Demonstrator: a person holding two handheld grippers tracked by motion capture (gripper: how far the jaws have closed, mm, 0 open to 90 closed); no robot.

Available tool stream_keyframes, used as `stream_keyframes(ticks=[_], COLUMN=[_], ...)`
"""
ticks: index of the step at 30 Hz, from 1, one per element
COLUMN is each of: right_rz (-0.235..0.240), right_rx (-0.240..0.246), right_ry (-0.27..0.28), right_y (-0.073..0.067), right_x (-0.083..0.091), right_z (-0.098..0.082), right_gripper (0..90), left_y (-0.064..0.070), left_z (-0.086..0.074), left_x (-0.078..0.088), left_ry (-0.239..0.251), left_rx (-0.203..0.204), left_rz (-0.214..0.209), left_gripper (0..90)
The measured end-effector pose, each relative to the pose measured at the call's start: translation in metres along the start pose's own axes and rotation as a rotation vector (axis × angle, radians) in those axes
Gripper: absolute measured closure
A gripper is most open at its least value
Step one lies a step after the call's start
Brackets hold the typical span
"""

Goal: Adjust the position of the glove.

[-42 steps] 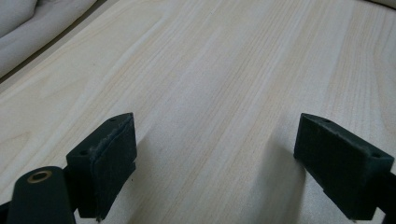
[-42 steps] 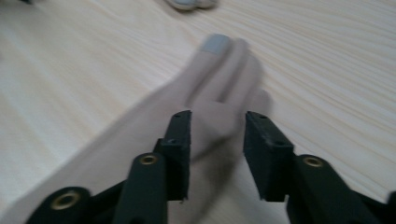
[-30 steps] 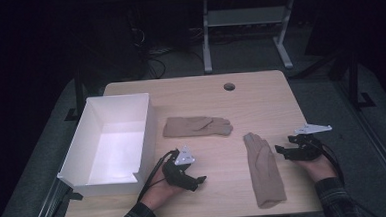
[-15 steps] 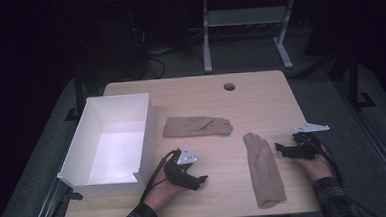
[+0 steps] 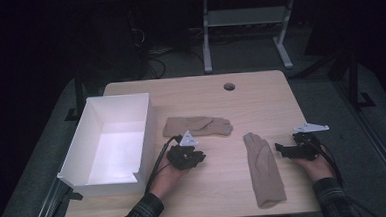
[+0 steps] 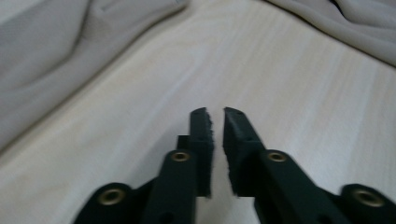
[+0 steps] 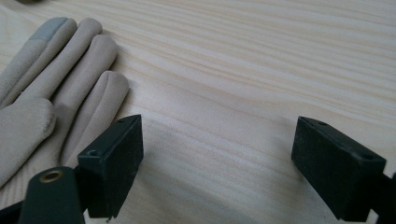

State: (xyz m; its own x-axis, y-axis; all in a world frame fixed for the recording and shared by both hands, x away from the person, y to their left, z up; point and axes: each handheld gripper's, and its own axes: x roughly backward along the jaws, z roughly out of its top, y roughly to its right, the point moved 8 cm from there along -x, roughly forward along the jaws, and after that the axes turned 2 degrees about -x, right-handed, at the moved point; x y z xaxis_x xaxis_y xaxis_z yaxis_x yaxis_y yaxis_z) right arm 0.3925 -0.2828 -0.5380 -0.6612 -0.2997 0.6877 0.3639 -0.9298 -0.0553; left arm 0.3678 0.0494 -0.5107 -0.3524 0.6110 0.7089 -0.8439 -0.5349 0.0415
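Two beige gloves on a wooden table (image 5: 260,92). The left gripper (image 5: 197,157), its jaws just closed to a narrow slit on nothing, sits at 6 o'clock of the far glove (image 5: 197,125), whose edges are cropped in the left gripper view. The right gripper (image 5: 279,149), jaws wide and empty, lies at 3 o'clock of the near glove (image 5: 263,168); a white box (image 5: 143,136) stands at 9 o'clock.

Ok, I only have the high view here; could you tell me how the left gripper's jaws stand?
Observer: The left gripper has just been closing; its jaws are nearly shut, nothing between them.
Operator: And the right gripper?
Observer: The right gripper has just been opening; its jaws stand wide over bare table, with the glove beside one jaw.
Operator: Anything notable on that glove?
Observer: One fingertip carries a grey patch.
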Motion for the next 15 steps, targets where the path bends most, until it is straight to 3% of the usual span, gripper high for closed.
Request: stream_keyframes(ticks=[3,8,15], right_rz=[0.0,0.0,0.001], right_rx=[0.0,-0.001,-0.001], right_ry=[0.0,0.0,0.0], right_y=[0.0,0.0,0.0], right_x=[0.0,0.0,0.0], right_z=[0.0,0.0,0.0], right_gripper=[16.2,16.2,16.1], left_y=[-0.004,-0.014,-0.033], left_z=[0.01,0.028,0.042], left_x=[-0.002,-0.007,-0.017], left_ry=[0.001,0.016,0.028], left_rx=[-0.013,-0.025,-0.011], left_rz=[0.017,0.043,0.068], left_gripper=[89.4,89.5,89.6])
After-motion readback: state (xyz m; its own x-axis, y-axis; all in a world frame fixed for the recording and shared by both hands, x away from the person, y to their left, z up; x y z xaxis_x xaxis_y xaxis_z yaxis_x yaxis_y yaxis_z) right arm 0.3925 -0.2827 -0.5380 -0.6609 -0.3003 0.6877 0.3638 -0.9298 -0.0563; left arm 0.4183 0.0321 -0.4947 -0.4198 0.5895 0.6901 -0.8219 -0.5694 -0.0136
